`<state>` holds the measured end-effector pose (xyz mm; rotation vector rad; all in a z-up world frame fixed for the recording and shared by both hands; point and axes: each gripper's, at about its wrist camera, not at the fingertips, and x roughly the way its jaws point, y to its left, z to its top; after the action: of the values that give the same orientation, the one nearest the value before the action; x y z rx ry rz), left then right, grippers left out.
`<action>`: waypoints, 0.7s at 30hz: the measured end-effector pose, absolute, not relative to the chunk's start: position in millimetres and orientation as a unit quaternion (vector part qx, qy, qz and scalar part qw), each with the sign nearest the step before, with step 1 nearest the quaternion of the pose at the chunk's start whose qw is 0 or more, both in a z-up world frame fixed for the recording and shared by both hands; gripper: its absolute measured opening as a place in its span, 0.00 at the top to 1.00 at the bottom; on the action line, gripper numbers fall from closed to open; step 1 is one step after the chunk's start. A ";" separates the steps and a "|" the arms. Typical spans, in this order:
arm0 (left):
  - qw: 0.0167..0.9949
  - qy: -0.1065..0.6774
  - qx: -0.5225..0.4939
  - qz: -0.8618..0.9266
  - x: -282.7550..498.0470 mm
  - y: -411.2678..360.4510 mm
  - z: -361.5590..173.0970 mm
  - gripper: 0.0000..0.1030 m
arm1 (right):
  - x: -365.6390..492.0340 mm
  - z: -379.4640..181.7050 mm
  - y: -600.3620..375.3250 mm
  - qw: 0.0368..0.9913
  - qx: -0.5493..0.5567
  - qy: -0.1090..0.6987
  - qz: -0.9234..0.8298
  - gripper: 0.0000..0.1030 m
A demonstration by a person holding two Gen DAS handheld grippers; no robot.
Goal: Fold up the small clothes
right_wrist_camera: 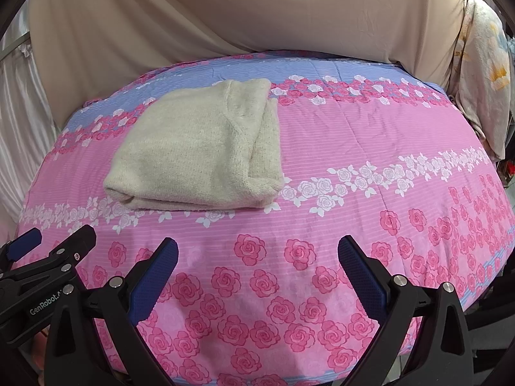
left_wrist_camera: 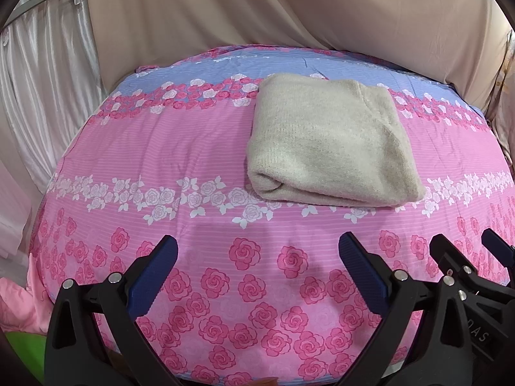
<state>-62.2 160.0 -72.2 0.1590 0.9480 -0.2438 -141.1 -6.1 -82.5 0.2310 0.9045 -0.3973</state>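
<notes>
Blue-padded fingers of the left claw stand wide apart at the bottom of its view, gripping nothing, low over the rose-printed near part of the bedspread. Just beside it, the right claw is spread the same way and also empty; each shows at the edge of the other's view.

Well beyond both lies the folded cream knit sweater, a thick, roughly square bundle resting flat on the pink band. Its rolled fold edge faces the claws and touches the row of white roses; its far edge reaches the blue stripe.

Bare bedspread surrounds the sweater on every side, with a wide open stretch between it and the claws. A beige draped sheet hangs behind the bed's far edge, and pale satin curtains hang at the left.
</notes>
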 end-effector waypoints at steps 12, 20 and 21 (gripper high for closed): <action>0.879 0.455 0.076 -0.117 -60.9 160.9 -72.9 0.05 | -140.1 -82.6 -4.6 0.874 0.110 0.433 -0.191 0.05; 0.879 0.455 0.077 -0.117 -60.5 162.0 -73.6 0.05 | -140.2 -83.1 -4.2 0.874 0.111 0.433 -0.191 0.05; 0.879 0.455 0.077 -0.117 -60.4 162.1 -73.4 0.05 | -140.0 -83.0 -4.1 0.874 0.111 0.433 -0.192 0.05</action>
<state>-60.4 162.1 -73.4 0.1612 0.9478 -0.2442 -140.0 -4.1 -83.0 0.2312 0.9041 -0.4001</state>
